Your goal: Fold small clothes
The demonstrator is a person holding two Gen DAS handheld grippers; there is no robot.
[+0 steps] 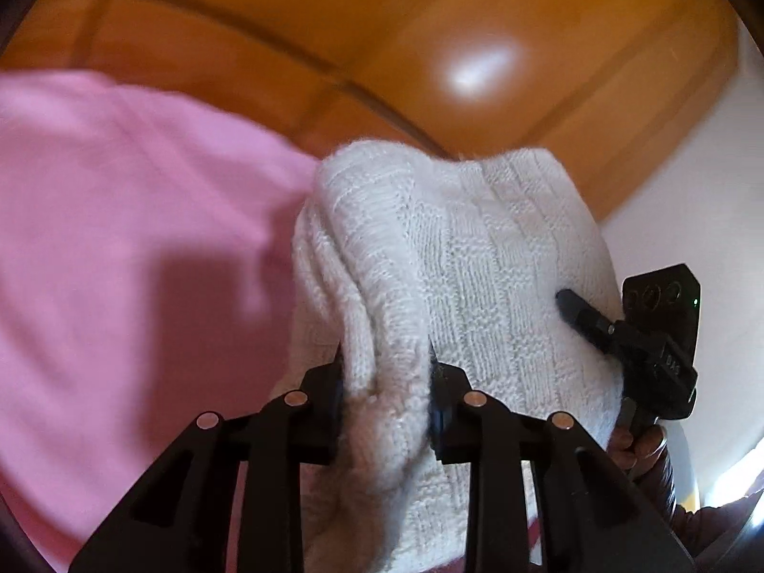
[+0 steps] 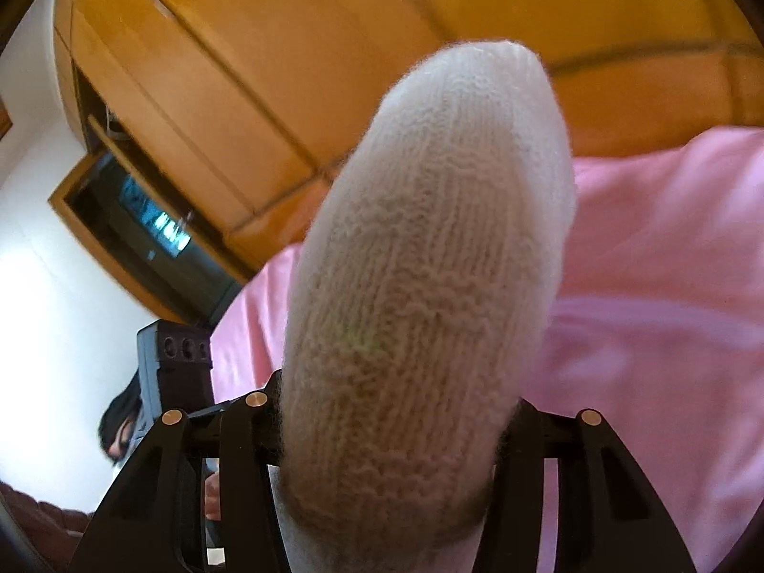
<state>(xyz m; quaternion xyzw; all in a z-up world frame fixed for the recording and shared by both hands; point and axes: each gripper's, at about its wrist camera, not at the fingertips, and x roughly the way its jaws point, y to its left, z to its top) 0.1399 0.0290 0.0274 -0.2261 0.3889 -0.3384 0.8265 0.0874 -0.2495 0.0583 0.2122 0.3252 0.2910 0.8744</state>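
Note:
A white knitted garment (image 1: 477, 262) hangs lifted above a pink sheet (image 1: 119, 238). My left gripper (image 1: 386, 382) is shut on a bunched fold of the knit. In the left wrist view my right gripper (image 1: 587, 315) grips the knit's right side. In the right wrist view the white knit (image 2: 420, 262) fills the centre and my right gripper (image 2: 391, 434) is shut on it, its fingertips hidden by the cloth. The left gripper's body (image 2: 176, 372) shows at the lower left.
The pink sheet (image 2: 668, 310) covers the surface below. An orange wooden headboard or cabinet (image 1: 429, 47) stands behind. A white wall (image 2: 47, 310) and a dark recessed shelf (image 2: 153, 229) are at the left of the right wrist view.

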